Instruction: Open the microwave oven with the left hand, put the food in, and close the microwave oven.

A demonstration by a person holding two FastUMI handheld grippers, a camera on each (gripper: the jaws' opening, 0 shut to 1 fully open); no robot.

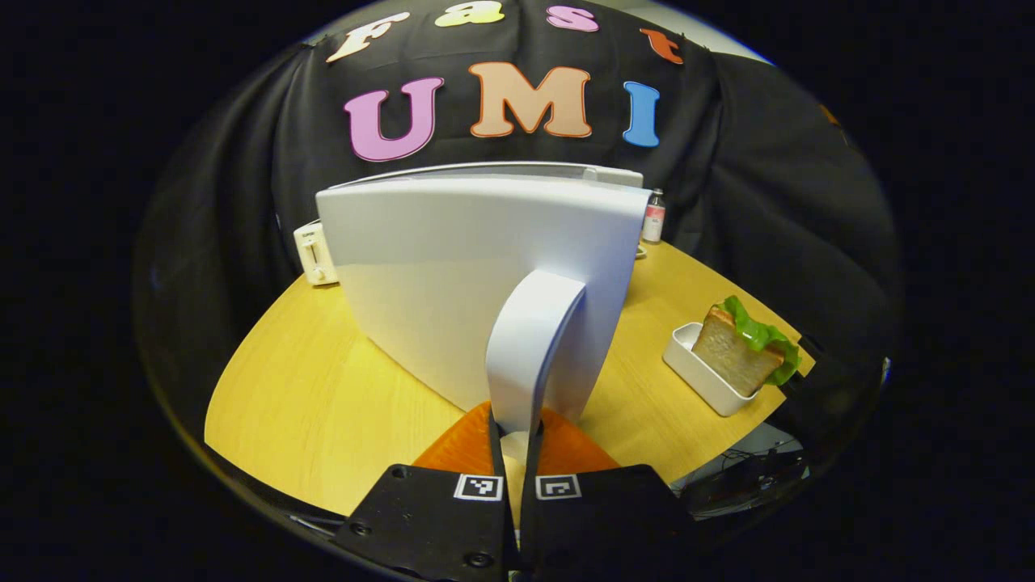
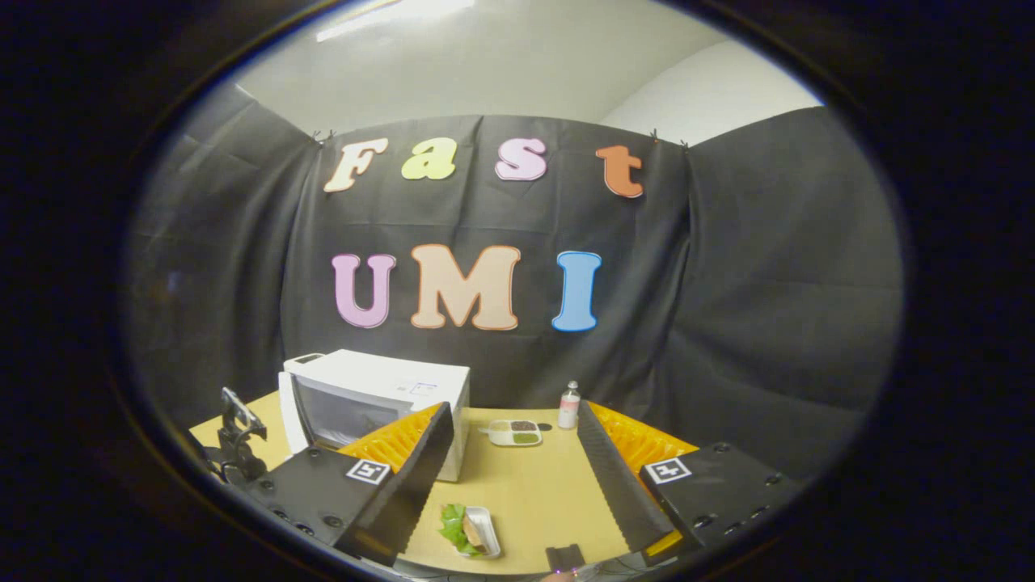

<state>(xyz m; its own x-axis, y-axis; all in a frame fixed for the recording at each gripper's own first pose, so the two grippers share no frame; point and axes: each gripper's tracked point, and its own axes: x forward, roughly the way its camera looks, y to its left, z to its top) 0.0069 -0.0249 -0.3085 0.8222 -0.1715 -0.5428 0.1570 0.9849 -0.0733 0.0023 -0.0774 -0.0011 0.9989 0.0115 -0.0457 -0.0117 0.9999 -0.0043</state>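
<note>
The white microwave point(image 2: 380, 392) stands at the back left of the wooden table point(image 2: 534, 493). Its door point(image 1: 485, 283) fills the middle of the left gripper view, swung partly out from the body. My left gripper point(image 1: 514, 443) is shut on the lower end of the curved white door handle point(image 1: 530, 347). In the right gripper view the left gripper point(image 2: 238, 440) sits at the door's outer edge. The food, a sandwich with lettuce point(image 1: 744, 352) in a small white tray point(image 1: 695, 376), lies near the table's front edge point(image 2: 469, 529). My right gripper point(image 2: 517, 477) hangs open above the table, holding nothing.
A white toaster point(image 1: 314, 252) stands left of the microwave. A small bottle point(image 2: 569, 406) and a divided dish point(image 2: 517, 432) sit behind, toward the cloth wall. Bare tabletop lies between the microwave and the sandwich tray.
</note>
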